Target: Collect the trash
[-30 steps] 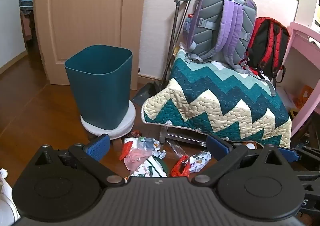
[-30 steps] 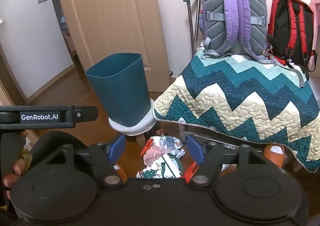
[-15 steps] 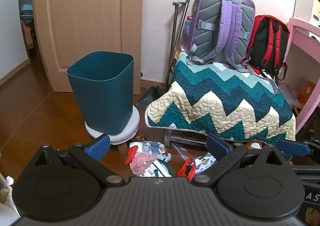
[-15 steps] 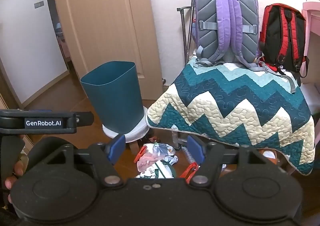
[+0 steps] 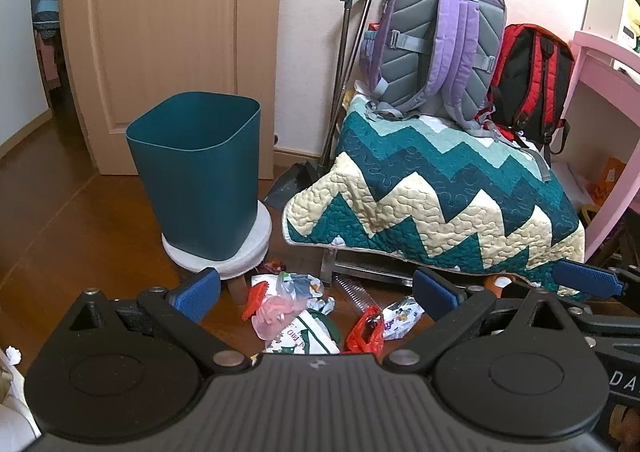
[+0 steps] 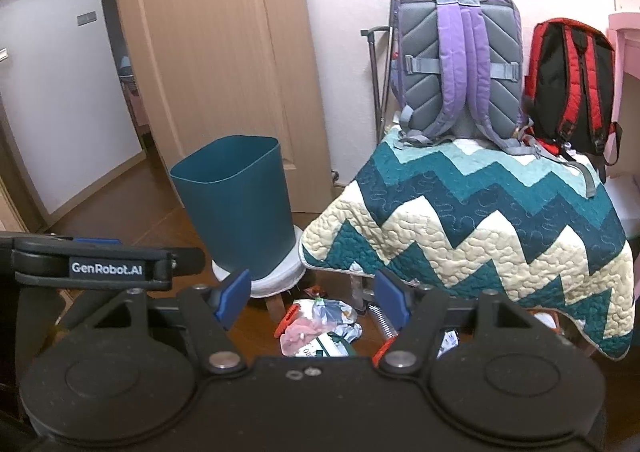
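Left gripper (image 5: 316,294) and right gripper (image 6: 314,296) are both held level with jaws spread wide, gripping nothing.

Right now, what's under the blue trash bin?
The teal trash bin stands on a round white stool, with one wooden leg showing. Its other legs and the floor underneath are hidden. Wrappers lie beside it.

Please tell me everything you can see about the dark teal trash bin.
The trash bin is dark teal, looks like smooth plastic, has rounded corners and tapers toward its base. It stands upright and open, without a lid, on a low round white stool. Its inside is not visible. Behind it is a wooden door; trash lies on the floor in front.
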A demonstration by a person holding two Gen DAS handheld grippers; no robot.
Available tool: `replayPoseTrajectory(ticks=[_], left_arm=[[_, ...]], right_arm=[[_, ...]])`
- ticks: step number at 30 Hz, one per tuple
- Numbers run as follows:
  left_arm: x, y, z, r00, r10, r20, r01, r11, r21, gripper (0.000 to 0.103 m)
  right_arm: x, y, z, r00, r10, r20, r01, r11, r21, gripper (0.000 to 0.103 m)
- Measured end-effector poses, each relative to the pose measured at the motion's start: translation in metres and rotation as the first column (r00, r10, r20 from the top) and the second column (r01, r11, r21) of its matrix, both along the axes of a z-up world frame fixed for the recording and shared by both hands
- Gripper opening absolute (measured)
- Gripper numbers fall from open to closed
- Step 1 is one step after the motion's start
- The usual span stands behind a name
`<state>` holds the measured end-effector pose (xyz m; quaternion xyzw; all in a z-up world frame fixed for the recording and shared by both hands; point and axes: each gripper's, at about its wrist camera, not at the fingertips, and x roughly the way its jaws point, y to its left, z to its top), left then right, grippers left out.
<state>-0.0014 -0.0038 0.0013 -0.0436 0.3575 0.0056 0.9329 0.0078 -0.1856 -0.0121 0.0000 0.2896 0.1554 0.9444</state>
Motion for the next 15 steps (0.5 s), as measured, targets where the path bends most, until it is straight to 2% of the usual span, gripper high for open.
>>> replayPoseTrajectory(ticks=[11,15], left_arm=[[-0.0035,-0.0031,0.0013,1.0,-0.013,0.01,0.013,1.0,-0.012,0.103],[-0.0051,-0.002,0.0022,1.0,-0.018,0.016,0.018,1.0,-0.019,0.103]], right_arm=[[-0.0017,-0.004,0.0036,0.997,-0.036,0.066,0.035,0.999,0.007,0.068],[0.0016,-0.0082,0.0019,0.997,-0.049,0.06,0.047,0.998,0.029,0.068]])
